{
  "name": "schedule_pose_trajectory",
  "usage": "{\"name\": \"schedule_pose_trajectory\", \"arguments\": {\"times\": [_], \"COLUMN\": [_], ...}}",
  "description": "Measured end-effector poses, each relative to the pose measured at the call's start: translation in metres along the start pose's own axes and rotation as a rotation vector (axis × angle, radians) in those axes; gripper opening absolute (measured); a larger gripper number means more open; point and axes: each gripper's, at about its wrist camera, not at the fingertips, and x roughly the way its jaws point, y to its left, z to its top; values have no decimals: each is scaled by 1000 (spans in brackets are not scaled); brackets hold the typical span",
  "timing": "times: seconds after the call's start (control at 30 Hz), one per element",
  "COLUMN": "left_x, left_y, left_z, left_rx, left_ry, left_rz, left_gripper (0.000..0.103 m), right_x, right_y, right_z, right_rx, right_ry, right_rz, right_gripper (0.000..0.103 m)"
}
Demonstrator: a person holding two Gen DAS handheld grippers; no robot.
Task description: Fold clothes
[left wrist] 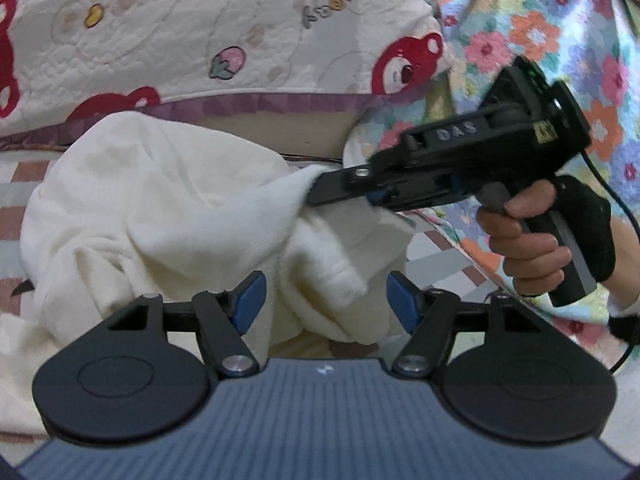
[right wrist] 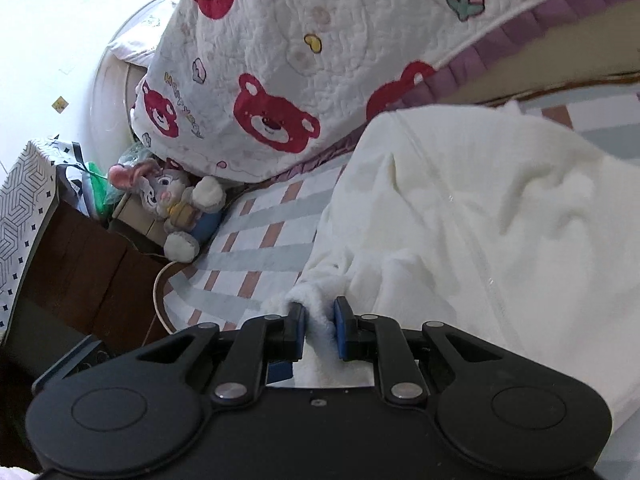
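Seen from the left wrist: left tongs (left wrist: 323,300) spread wide, blue pads either side of a rumpled fold of the cream fleece garment (left wrist: 160,220), nothing clamped between them. Beyond, the right tongs (left wrist: 316,192) reaching in from the right, tips buried in a bunched edge of the same garment, gripped by a hand (left wrist: 528,240) in a dark fingerless glove on the black handle. Garment heaped on the bed's checked sheet (left wrist: 24,196), just in front of a bear-print quilt (left wrist: 200,28) with a purple frill; a floral blanket (left wrist: 540,28) off to the right, visible only here. Seen from the right wrist: right tongs (right wrist: 319,328) drawn narrow, pads pinching a fluffy edge of the garment (right wrist: 460,220), which spreads away to the right over the checked sheet (right wrist: 260,240). Shown only in this view: a seam running down the fleece, a grey rabbit plush (right wrist: 176,204) at the bed's edge beneath the quilt (right wrist: 300,60), a dark wooden cabinet (right wrist: 92,264) beside the bed, and a patterned black-and-white box (right wrist: 20,216) at far left. Left tongs out of this view altogether.
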Motion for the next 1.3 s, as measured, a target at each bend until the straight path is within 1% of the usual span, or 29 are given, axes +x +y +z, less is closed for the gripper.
{"name": "schedule_pose_trajectory", "arguments": {"times": [0.07,0.13,0.17,0.2,0.23,0.27,0.33,0.37,0.43,0.47,0.5,0.53,0.57,0.6,0.63,0.67,0.7,0.73,0.77,0.8,0.83,0.9,0.93,1.0,1.03,1.07,1.13,1.23,1.3], "left_x": [4,10,13,16,17,15,11,9,-3,-9,-15,-22,-26,-31,-34,-36,-38,-38,-36,-34,-31,-23,-19,-13,-9,-6,0,10,16], "left_y": [-3,3,6,12,15,18,23,25,36,42,47,54,63,72,80,88,96,101,103,105,103,94,89,77,70,65,55,41,33], "left_z": [-2,-4,-4,-4,-3,-2,1,2,7,10,12,15,15,16,15,14,12,11,10,9,8,8,7,3,2,0,-2,-6,-9], "left_rx": [18,-37,-65,-101,-117,-114,-105,-101,-133,-149,-165,-182,-193,-204,-231,-258,-298,-327,-347,-366,-364,-343,-328,-304,-295,-291,-273,-226,-194], "left_ry": [-4,-9,-11,-2,4,-2,-13,-18,-69,-95,-121,-141,-150,-158,-154,-150,-139,-121,-102,-84,-66,-22,0,37,53,66,90,132,165], "left_rz": [26,37,42,31,35,54,94,115,183,217,252,288,320,352,354,354,345,328,305,281,264,228,214,182,163,140,103,72,56], "left_gripper": [76,82,81,79,59,33,20,16,15,12,11,3,1,1,1,1,1,1,2,2,3,5,9,25,34,40,41,42,46], "right_x": [5,9,11,14,16,16,14,12,-5,-14,-25,-35,-42,-47,-52,-57,-61,-66,-73,-81,-89,-101,-105,-109,-110,-112,-113,-109,-107], "right_y": [2,5,6,7,8,10,11,11,6,4,3,1,-1,-6,-12,-24,-38,-52,-67,-81,-93,-112,-119,-128,-132,-134,-133,-135,-138], "right_z": [-4,-7,-9,-11,-12,-13,-12,-11,-9,-9,-8,-9,-10,-11,-13,-14,-15,-16,-18,-21,-25,-33,-37,-42,-44,-45,-43,-39,-35], "right_rx": [11,22,28,33,37,28,-10,-27,-43,-54,-78,-119,-178,-246,-308,-333,-334,-308,-278,-227,-167,-62,-20,23,42,48,50,42,29], "right_ry": [22,43,54,65,75,80,65,50,-53,-103,-144,-174,-187,-188,-186,-176,-164,-158,-155,-162,-173,-185,-189,-192,-194,-198,-202,-213,-217], "right_rz": [27,53,67,80,92,96,85,74,-1,-42,-101,-168,-252,-344,-434,-516,-597,-655,-707,-727,-735,-714,-701,-686,-679,-677,-678,-687,-706], "right_gripper": [18,18,18,18,18,18,18,18,21,22,28,40,45,47,47,47,47,47,47,47,47,47,47,47,47,47,47,48,48]}}
